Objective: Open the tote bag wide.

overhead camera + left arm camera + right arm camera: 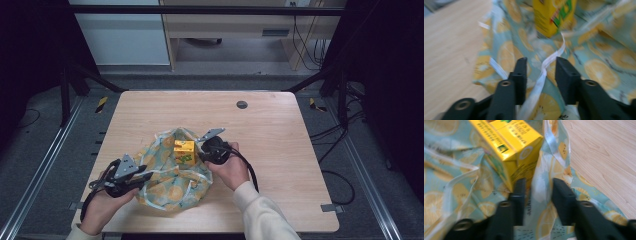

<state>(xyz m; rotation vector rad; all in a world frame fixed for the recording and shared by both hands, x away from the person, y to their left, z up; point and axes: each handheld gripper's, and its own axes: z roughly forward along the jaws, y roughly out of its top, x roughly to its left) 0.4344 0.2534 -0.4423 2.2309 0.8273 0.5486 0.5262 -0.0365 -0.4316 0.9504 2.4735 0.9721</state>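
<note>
High view: yellow carton upright on lemon-print bag, touching right gripper; left gripper farther; both part-open, straddling bag fabric.

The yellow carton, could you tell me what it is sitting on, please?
The yellow carton rests on the lemon-print cloth bag, which is spread over the wooden table. Whether anything lies beneath the carton or under the bag's folds cannot be seen; the fabric covers it.

lab, metal rig frame, trailing cables
</note>
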